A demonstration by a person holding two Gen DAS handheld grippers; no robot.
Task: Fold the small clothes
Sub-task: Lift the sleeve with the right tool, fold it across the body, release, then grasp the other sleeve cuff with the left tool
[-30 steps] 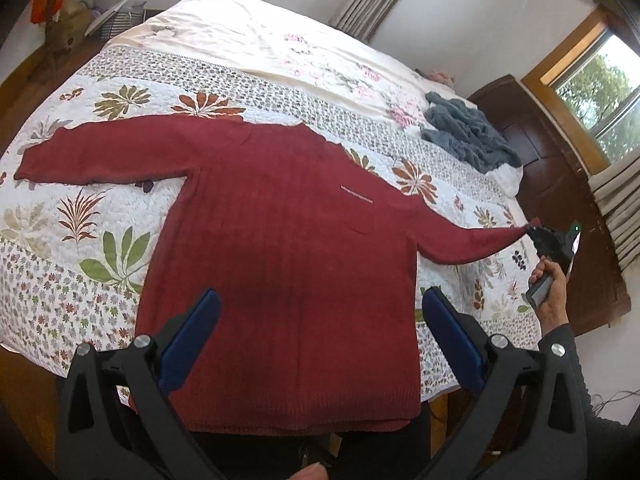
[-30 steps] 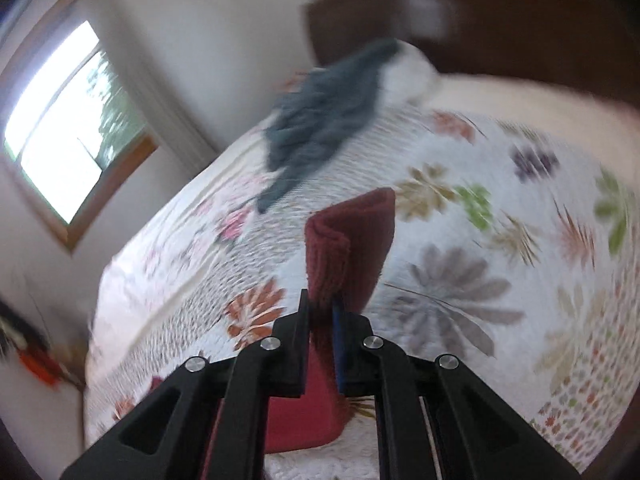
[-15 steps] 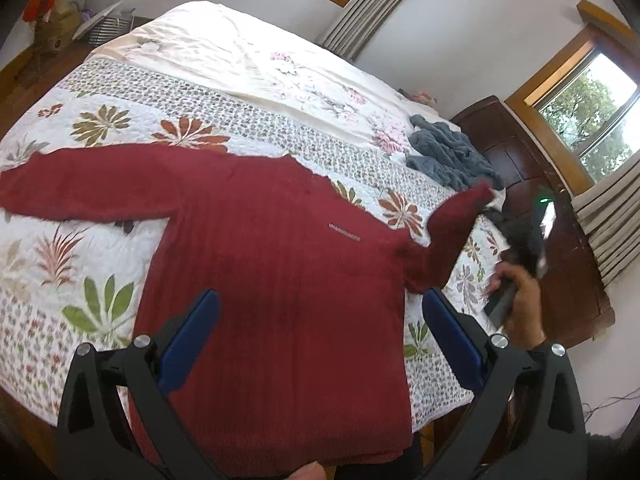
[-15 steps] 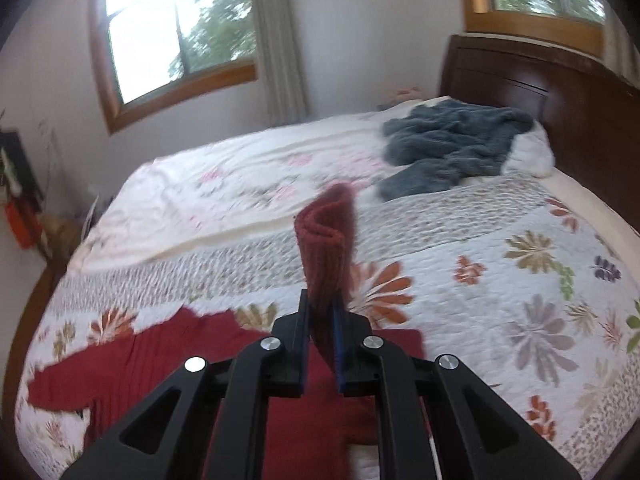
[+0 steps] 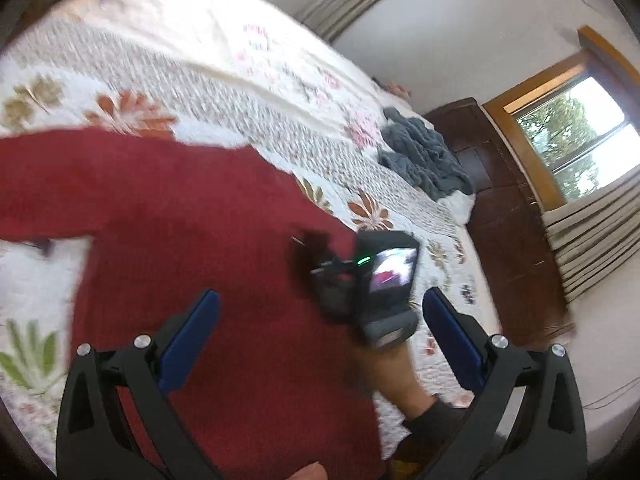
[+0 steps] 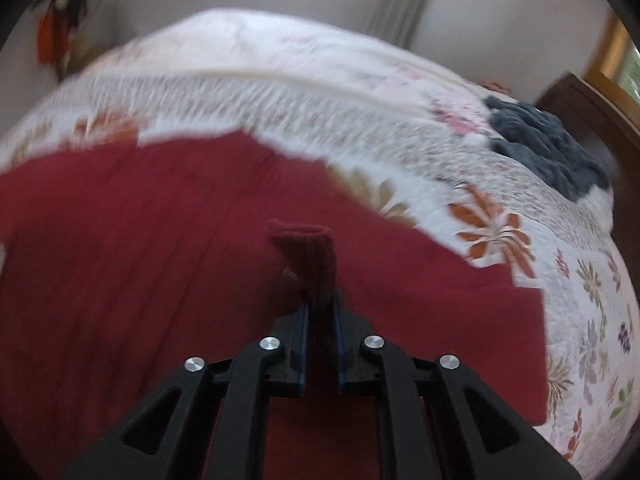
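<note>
A dark red knitted sweater is spread flat across a flowered quilt, its body running toward the near edge and one long sleeve stretched out to the left. A small pale label is seen on its chest. The other sleeve is folded in over the body from the right, and its ribbed cuff is held upright above the chest, doubled over at the top.
</note>
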